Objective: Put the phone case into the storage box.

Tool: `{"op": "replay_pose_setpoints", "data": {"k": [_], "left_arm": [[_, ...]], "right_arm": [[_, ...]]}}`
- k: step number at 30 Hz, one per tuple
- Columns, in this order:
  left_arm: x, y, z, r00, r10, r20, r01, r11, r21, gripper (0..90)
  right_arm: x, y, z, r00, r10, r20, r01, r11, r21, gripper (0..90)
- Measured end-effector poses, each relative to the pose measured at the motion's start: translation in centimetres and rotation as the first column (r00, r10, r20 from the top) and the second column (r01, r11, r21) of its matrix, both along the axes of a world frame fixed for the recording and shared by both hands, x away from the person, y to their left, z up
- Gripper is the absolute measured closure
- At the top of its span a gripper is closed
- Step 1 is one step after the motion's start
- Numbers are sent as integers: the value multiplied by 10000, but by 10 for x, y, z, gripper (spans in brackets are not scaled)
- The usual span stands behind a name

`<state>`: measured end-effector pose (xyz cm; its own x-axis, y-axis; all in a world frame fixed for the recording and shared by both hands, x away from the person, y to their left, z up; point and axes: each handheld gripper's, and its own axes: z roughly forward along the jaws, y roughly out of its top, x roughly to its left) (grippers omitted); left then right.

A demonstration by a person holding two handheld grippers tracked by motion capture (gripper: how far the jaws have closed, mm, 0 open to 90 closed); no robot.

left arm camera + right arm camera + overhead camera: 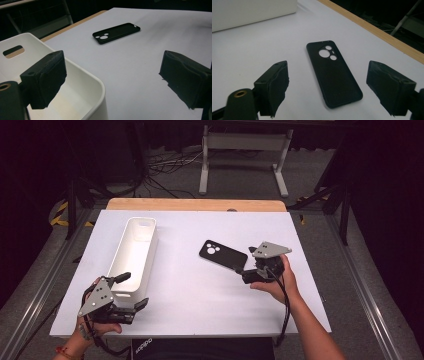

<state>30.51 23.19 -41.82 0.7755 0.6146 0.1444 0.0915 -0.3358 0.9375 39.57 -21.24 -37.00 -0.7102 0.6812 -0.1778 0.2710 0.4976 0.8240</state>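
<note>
Right gripper (327, 87), jaws spread and empty, poised over the flat black rubbery phone case (333, 73) lying right of the table's (190, 290) centre. Left gripper (110, 75), jaws released, straddles the near rim of the long white plastic bin (132, 252) by the left edge. Best approach: lower squarely, pinching the case's long sides.

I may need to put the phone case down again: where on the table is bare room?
The widest bare patch lies between the white bin and the black phone case, running to the near edge. Another stretches beyond the case to the wooden strip. It is tight by the right gripper at the case, and where the left gripper straddles the bin's near corner.
</note>
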Motion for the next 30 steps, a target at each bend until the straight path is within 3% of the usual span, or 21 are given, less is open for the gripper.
{"op": "replay_pose_setpoints", "data": {"k": [4, 10, 11, 15, 23, 30], "left_arm": [[-1, -2, 0, 10000, -54, 69, 52, 9999, 154, 76], [-2, -5, 1, 9997, -239, 21, 239, 9995, 225, 71], [-3, -6, 2, 9996, -277, 32, 276, 9994, 216, 71], [-4, -7, 3, 9996, -253, 89, 252, 9995, 168, 63], [-4, -9, 1, 9992, -393, 58, 391, 9984, 404, 59], [2, -7, -4, 9991, -398, -125, 404, 9979, 514, 64]], "right_arm": [[12, 10, 11, 9999, 15, 160, -7, 9989, -477, 174], [31, 22, 21, 9995, -136, 269, 150, 9984, -537, 165], [34, 23, 21, 9998, -136, 177, 143, 9992, -371, 166], [44, 28, 23, 9998, -174, 50, 176, 9988, -452, 165], [71, 35, 14, 9973, -410, -603, 376, 9977, -560, 165], [94, 46, -4, 9911, -626, -1179, 529, 9951, -831, 181]]}}
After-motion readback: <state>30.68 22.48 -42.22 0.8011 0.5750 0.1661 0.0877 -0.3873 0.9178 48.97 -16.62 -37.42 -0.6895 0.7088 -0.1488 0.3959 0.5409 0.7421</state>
